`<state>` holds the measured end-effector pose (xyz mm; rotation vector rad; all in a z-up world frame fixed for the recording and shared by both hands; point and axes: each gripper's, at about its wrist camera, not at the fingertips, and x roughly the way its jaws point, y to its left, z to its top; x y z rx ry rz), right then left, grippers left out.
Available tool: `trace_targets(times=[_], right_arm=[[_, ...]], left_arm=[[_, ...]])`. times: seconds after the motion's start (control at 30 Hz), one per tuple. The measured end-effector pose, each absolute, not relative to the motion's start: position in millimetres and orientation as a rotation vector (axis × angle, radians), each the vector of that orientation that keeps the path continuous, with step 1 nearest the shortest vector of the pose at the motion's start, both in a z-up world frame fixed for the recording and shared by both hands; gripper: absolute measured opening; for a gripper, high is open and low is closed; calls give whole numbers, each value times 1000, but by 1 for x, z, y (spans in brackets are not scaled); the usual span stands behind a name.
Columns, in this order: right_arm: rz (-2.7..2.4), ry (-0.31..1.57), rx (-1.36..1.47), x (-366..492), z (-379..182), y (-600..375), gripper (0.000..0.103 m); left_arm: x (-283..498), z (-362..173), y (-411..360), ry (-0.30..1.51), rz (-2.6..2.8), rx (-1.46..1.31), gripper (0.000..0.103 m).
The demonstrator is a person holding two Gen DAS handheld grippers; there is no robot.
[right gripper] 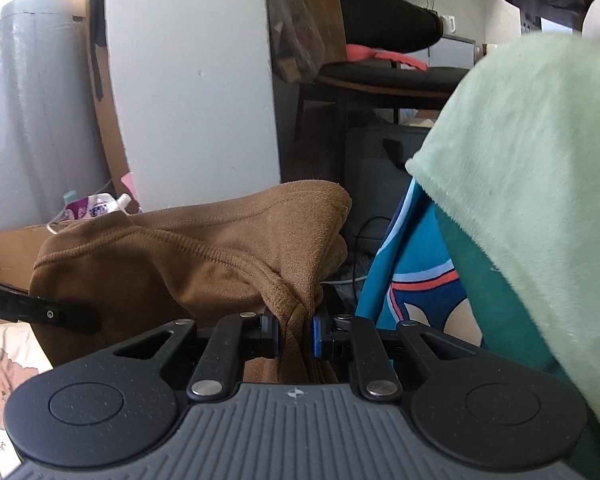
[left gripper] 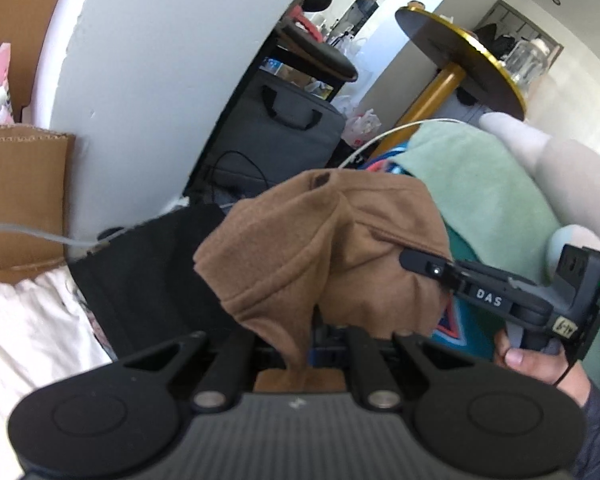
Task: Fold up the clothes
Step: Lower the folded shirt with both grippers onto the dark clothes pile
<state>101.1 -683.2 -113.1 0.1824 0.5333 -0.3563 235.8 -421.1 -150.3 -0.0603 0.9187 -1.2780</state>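
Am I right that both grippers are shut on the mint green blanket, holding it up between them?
Not quite: the left gripper and right gripper are both shut, but on the brown garment, not the mint green blanket, which lies beside it, ungripped. Both wrist views show brown cloth pinched between the fingers.

Brown garment (right gripper: 204, 256), plain, with matching stitched seams; mint-green fleece blanket (right gripper: 532, 152), unpatterned; beneath it a teal cloth (right gripper: 416, 264) banded in pale blue, coral and navy; right tongs (right gripper: 296, 336) black with a blue pad; white fabric (left gripper: 32, 328) printed in pink; round side table (left gripper: 460, 60) dark, gold-edged, on a gold post.
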Motion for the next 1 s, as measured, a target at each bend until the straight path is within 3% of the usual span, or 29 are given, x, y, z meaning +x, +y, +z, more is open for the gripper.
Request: trace_targets(times=[0.6,1.0], right_arm=[[-284,664,181,193,-155,-735,15],[-291,801,88,268,-211,-736,15]], left_arm=[[313,-189,-445,903,-1102,-119,5],[360,-257,-456,1001,-918,-199,5]])
